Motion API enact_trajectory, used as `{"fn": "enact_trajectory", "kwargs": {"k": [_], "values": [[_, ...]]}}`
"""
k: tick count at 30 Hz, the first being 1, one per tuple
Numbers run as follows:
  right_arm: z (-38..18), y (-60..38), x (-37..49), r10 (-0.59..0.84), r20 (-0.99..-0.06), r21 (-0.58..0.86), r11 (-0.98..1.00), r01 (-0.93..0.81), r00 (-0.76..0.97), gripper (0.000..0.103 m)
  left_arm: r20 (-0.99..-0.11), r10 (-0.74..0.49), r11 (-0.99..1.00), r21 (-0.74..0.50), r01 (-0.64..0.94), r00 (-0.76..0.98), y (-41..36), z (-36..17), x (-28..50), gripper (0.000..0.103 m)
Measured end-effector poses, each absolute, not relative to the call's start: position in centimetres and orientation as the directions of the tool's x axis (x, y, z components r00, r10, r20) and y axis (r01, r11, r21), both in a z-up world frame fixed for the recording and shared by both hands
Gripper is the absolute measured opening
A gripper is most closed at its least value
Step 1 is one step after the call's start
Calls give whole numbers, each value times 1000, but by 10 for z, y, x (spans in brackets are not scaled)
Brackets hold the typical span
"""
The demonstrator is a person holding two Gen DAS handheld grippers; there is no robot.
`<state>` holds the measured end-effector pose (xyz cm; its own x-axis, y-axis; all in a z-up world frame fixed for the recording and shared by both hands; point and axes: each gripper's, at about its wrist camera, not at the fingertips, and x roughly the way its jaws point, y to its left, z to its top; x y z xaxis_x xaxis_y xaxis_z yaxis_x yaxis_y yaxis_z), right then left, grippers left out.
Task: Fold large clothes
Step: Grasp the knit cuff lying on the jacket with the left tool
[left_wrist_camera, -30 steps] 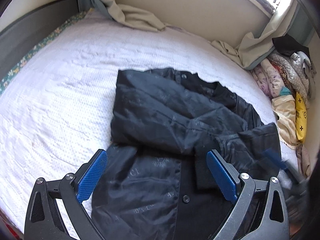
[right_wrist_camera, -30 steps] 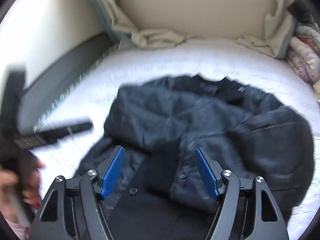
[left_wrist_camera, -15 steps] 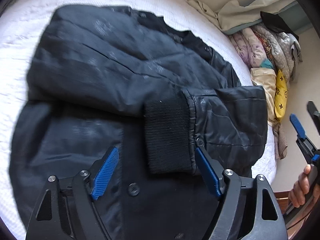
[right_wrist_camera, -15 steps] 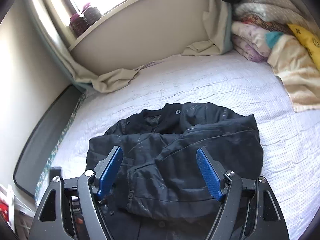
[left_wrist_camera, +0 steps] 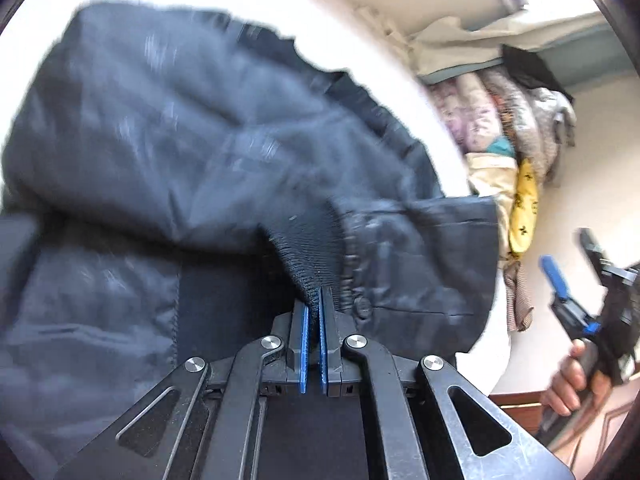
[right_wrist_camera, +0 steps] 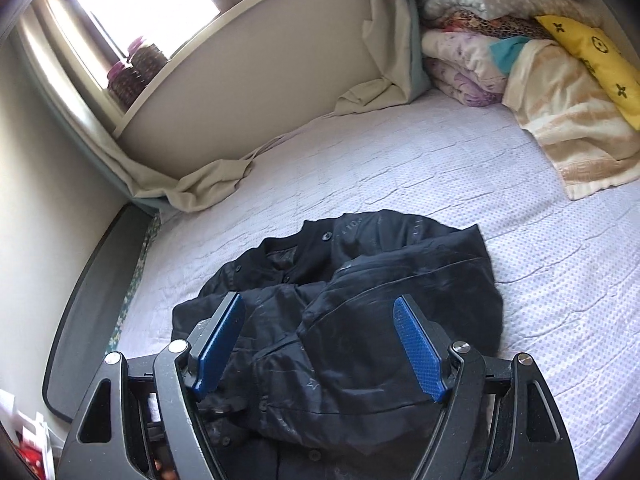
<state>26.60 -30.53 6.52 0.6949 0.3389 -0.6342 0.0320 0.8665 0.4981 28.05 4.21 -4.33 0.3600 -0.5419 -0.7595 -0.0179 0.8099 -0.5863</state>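
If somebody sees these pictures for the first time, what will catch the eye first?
The dark jacket crumpled in the middle of the white bed. The left gripper has just closed on its ribbed cuff. In the far right corner lies a colourful pile of bedding.

We count one black jacket [right_wrist_camera: 360,320] on one bed [right_wrist_camera: 400,168], with one ribbed cuff [left_wrist_camera: 308,256] showing. Two grippers: the left gripper [left_wrist_camera: 314,320] and the right gripper [right_wrist_camera: 320,344], each with two blue-padded fingers [right_wrist_camera: 218,346]. One hand [left_wrist_camera: 576,380] shows in the left wrist view. Jacket buttons: we make out at least four in the right wrist view, exact total unclear. One yellow pillow [right_wrist_camera: 596,56] sits on one pile of folded bedding [right_wrist_camera: 480,68]. Two jars [right_wrist_camera: 136,68] on one window ledge [right_wrist_camera: 248,12]. One beige curtain [right_wrist_camera: 208,184].
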Motion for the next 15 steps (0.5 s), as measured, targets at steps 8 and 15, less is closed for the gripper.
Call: {"fn": "enact_trajectory", "kwargs": {"k": [8, 15], "values": [[63, -311, 266, 284, -663, 454, 888, 70, 693, 76, -802, -291, 929, -368, -46, 521, 95, 11, 267, 4], [50, -306, 274, 252, -716, 409, 907, 98, 651, 76, -873, -201, 929, -313, -195, 445, 137, -20, 268, 5]]}}
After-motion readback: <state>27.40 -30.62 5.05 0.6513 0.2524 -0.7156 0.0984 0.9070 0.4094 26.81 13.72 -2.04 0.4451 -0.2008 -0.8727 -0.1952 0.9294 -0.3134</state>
